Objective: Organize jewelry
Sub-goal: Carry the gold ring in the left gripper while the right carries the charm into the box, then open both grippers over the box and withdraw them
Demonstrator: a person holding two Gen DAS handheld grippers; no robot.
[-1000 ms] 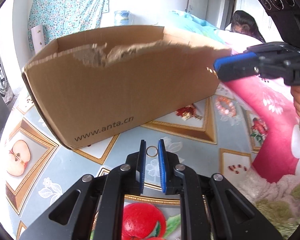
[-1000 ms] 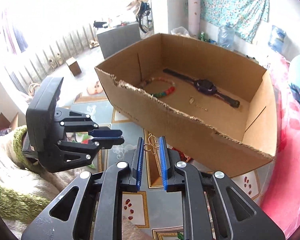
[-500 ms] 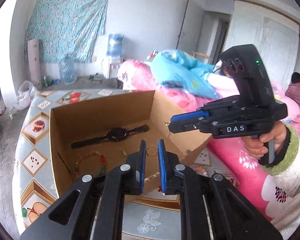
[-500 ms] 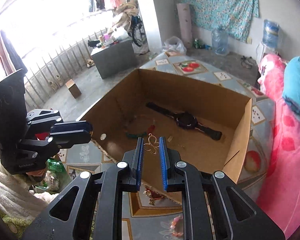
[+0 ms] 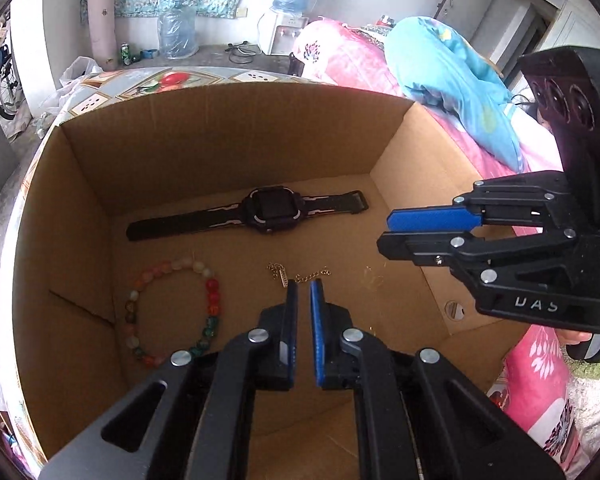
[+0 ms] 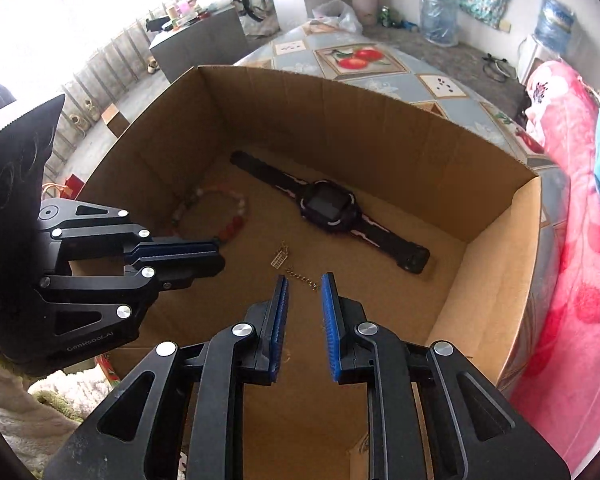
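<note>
Watch (image 5: 274, 210) lies flat, strap lengthwise along box (image 5: 228, 120) back wall.

A bench (image 6: 364, 80) covered with a pale blue cloth printed with fruit panels (red fruit on one, small dark seeds on others) carries an open cardboard box (image 6: 496, 240), which takes up most of its top. The cloth shows beyond the box's far wall in both views and along the box's right side in the right wrist view. On the box floor lie a black watch (image 5: 272, 210) stretched out flat, a ring of coloured beads (image 5: 172, 312) near the left wall, and a thin gold chain (image 5: 296, 276) between them, apart from both
</note>
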